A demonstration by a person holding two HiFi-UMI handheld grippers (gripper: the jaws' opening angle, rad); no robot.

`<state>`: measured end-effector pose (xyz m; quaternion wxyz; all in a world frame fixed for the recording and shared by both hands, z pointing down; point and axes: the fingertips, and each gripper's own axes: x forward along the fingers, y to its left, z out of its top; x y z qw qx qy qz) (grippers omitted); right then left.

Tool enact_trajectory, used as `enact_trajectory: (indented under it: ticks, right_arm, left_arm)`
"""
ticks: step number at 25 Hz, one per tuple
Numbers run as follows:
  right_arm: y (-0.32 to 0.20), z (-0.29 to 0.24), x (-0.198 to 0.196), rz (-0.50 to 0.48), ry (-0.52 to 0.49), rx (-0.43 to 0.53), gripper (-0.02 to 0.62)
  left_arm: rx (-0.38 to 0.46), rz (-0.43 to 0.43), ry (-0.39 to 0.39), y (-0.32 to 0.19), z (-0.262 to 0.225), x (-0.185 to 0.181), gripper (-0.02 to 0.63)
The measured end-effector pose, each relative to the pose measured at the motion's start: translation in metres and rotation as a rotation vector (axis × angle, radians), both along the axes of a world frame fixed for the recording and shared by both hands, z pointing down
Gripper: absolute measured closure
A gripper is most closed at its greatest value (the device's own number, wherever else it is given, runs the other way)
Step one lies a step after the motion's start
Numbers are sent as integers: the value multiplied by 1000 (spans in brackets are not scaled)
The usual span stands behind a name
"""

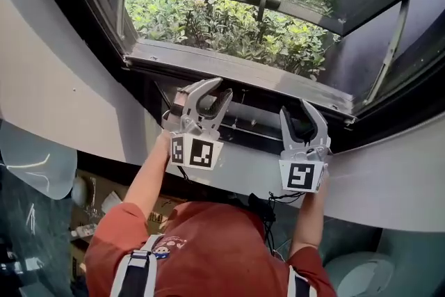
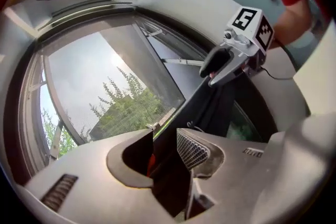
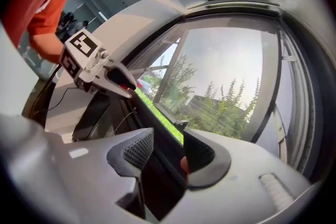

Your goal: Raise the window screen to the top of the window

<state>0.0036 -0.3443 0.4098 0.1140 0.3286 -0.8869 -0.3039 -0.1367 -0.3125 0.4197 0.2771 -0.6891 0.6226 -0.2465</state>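
The window screen's dark bottom rail (image 1: 254,127) runs along the foot of the window, under the grey sill (image 1: 236,67). My left gripper (image 1: 214,97) reaches level to the rail at centre left. It is open, with the dark rail (image 2: 210,107) passing between the pads without being pressed. My right gripper (image 1: 297,115) stands a little to the right, also open, astride the same rail (image 3: 134,107). Fine mesh (image 2: 131,113) shows over the trees beyond. Each gripper appears in the other's view: the right gripper (image 2: 226,63) and the left gripper (image 3: 113,78).
The glass sash with its handle (image 1: 261,0) is swung outward above green shrubs (image 1: 222,28). A metal stay arm (image 1: 389,52) slants at the right. A white curved ledge (image 1: 389,184) lies under the window. Cardboard boxes (image 1: 97,199) sit low at the left.
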Motion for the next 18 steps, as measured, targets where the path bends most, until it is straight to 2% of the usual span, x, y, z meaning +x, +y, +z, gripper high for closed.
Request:
enact_trajectory:
  ticks: [5,10,15,18]
  right_arm:
    - [1,24,-7,-27,199,27,396]
    - [0,29,-7,-30,270,49,391]
    - [2,37,-6,-58,323,36,390]
    - [0,48,-7,-50,390,44,390]
  left_arm:
    - [-130,16,-163,-1,23,-9,430]
    - [-161,34,-256,-1,27,-12,430]
    - [-231,21,-378,-3,43,-21,430]
    - [-247,10,-412,-4,45,-27,430]
